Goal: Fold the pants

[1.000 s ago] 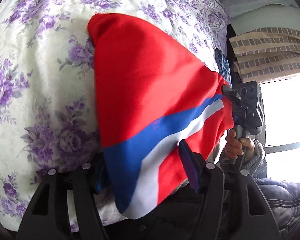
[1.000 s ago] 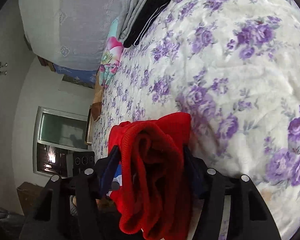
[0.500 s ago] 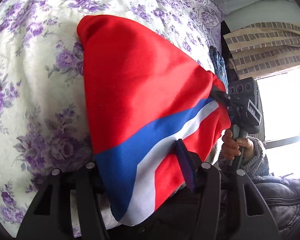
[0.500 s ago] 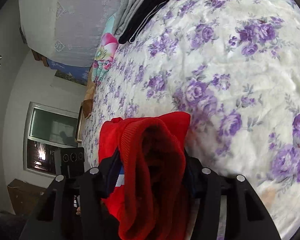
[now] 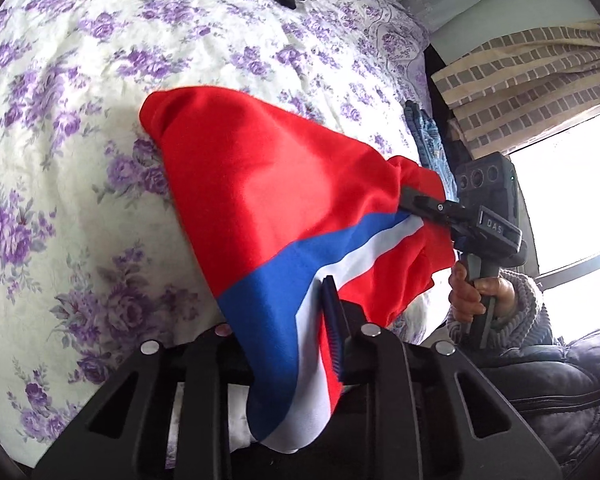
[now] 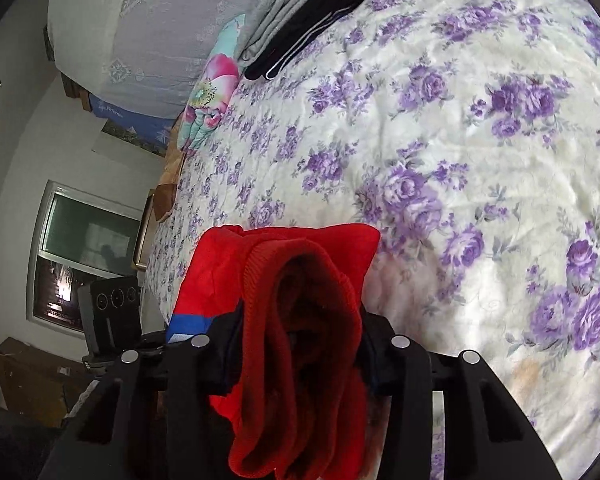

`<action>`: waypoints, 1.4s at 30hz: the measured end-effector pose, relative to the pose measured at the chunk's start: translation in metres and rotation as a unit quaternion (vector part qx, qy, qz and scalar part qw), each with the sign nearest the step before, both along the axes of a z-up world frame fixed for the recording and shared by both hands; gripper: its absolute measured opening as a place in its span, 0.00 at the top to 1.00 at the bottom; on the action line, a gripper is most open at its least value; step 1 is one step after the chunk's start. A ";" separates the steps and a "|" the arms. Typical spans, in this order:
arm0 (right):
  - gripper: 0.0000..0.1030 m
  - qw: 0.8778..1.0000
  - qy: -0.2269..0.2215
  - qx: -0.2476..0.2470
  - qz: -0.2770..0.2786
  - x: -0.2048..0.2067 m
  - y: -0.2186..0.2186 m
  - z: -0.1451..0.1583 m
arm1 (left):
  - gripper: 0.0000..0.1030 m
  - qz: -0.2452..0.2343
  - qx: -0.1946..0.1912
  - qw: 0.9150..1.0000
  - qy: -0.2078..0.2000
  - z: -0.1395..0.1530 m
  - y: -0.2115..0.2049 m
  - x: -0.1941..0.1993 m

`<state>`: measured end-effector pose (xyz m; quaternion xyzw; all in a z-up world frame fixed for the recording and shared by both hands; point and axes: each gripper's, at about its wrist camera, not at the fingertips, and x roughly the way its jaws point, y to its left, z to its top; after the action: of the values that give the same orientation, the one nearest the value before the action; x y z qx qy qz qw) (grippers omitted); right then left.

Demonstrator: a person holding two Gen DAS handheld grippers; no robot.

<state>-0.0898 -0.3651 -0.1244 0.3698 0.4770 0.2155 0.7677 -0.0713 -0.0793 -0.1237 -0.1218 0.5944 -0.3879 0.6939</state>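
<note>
Red pants (image 5: 268, 184) with a blue and white stripe hang stretched between my two grippers above the flowered bedspread (image 5: 80, 160). My left gripper (image 5: 288, 320) pinches the striped edge, and its jaws are closing on the cloth. At the far end, the right gripper (image 5: 410, 200) grips the bunched red fabric, with a person's hand (image 5: 472, 288) on its handle. In the right wrist view, a thick red ribbed bundle of the pants (image 6: 308, 280) fills the right gripper (image 6: 300, 328). Its jaws are closing on the bundle. The far corner of the pants rests on the bed.
A folded stack of grey and black clothes (image 6: 300, 12) lies at the far end of the bedspread (image 6: 460, 160), next to a bright floral pillow (image 6: 208, 96). A blue patterned cloth (image 5: 428, 140) hangs at the bed's edge near a checked curtain (image 5: 520, 72).
The left jaws have drawn together from wide apart onto the striped cloth. The right jaws have narrowed on the red bundle. Both grippers have risen slightly with the pants.
</note>
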 end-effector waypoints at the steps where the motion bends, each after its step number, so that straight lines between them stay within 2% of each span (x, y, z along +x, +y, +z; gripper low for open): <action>1: 0.56 1.000 -0.004 -0.004 0.001 0.001 0.000 0.005 | 0.77 -0.002 0.002 1.000 -0.007 0.005 -0.002 0.001; 5: 0.56 0.999 -0.030 -0.013 -0.001 0.006 -0.001 0.030 | 0.77 -0.009 0.012 0.999 -0.041 0.025 -0.011 0.008; 8: 0.56 0.999 -0.046 -0.019 0.000 0.017 -0.005 0.040 | 0.77 0.005 0.006 0.999 -0.048 0.030 -0.011 0.022; 14: 0.56 1.000 0.000 -0.016 -0.017 0.041 -0.009 -0.001 | 0.75 0.028 0.018 0.999 0.004 -0.008 -0.011 0.046; 16: 0.56 1.000 0.008 0.001 -0.027 0.039 -0.013 -0.010 | 0.65 0.039 0.002 0.999 0.027 -0.018 -0.003 0.048; 17: 0.55 1.000 0.011 0.010 -0.027 0.039 -0.015 -0.012 | 0.45 0.046 0.008 0.998 0.040 -0.023 0.000 0.049; 18: 0.49 0.999 0.015 0.015 -0.025 0.038 -0.016 -0.015 | 0.41 0.052 0.010 0.997 0.052 -0.030 0.002 0.050; 22: 0.48 0.998 0.040 0.041 -0.036 0.038 -0.023 -0.035 | 0.44 0.046 -0.009 0.997 0.058 -0.036 0.002 0.054; 24: 0.52 0.997 0.040 0.047 -0.040 0.039 -0.024 -0.038 | 0.71 0.033 -0.026 0.997 0.060 -0.034 -0.002 0.055; 28: 0.58 0.998 0.035 0.026 -0.036 0.038 -0.018 -0.022 | 0.78 0.008 -0.008 1.000 0.008 -0.004 -0.016 0.054; 33: 0.59 0.999 -0.013 0.004 -0.033 0.049 -0.025 0.029 | 0.78 -0.002 -0.018 0.999 -0.032 0.043 -0.028 0.073; 38: 0.59 0.997 -0.073 -0.015 -0.033 0.094 -0.042 0.090 | 0.78 -0.024 -0.016 0.995 -0.097 0.107 -0.046 0.123; 42: 0.59 0.991 -0.124 -0.037 -0.027 0.153 -0.055 0.152 | 0.78 -0.027 -0.013 0.989 -0.142 0.159 -0.060 0.187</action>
<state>0.0635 -0.4201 0.0279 0.3243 0.3752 0.2207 0.8398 0.1161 -0.1396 0.0357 -0.0590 0.4877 -0.4274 0.7589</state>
